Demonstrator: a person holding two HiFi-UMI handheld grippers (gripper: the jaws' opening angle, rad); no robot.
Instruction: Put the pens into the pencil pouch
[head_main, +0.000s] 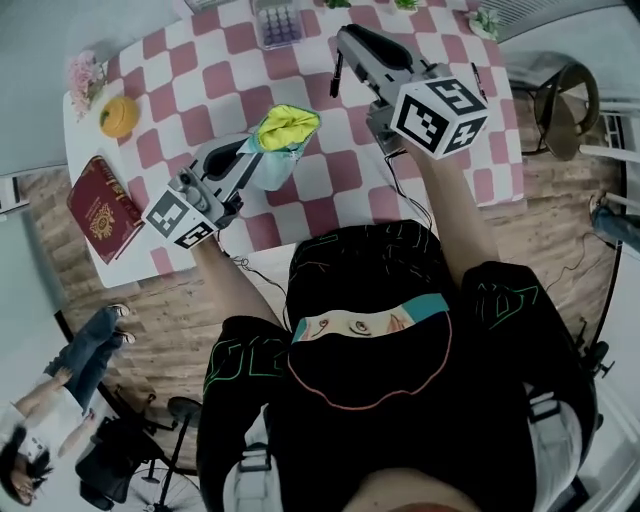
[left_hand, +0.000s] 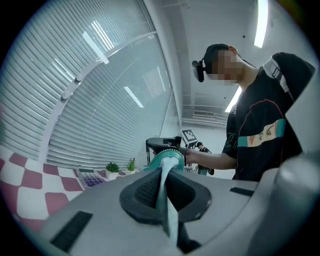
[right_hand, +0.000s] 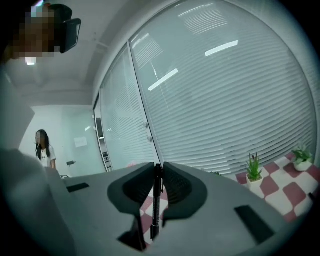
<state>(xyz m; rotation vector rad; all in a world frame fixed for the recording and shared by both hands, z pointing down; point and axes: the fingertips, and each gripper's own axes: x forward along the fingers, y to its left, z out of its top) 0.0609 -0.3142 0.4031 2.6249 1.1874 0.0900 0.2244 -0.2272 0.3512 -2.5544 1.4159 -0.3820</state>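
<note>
Pencil pouch (head_main: 283, 140), teal outside with a yellow lining, is up off the pink-and-white checked counter (head_main: 200, 70), over its near edge, with its open mouth facing upward. It is held by the left tongs (head_main: 252, 152). In the left gripper view these tongs are pressed flat together on a thin fold of the teal fabric, which runs up between the dark ribbed pads (left_hand: 145, 192) to the pouch's curved rim. The right tongs (head_main: 347, 42) are raised above the far half of the counter, beyond the pouch and to its right, well apart from it. They are narrowed on a slim black pen (head_main: 338, 73), which stands roughly upright between the pads and sticks out below them. On the counter's left side an orange (head_main: 119, 116) lies just beside a small bunch of pink flowers (head_main: 84, 76), and a red booklet (head_main: 103, 205) sits at the near-left corner. A calculator (head_main: 278, 22) rests at the far edge, and small potted plants (right_hand: 253, 172) stand along that edge by the window blinds.
</note>
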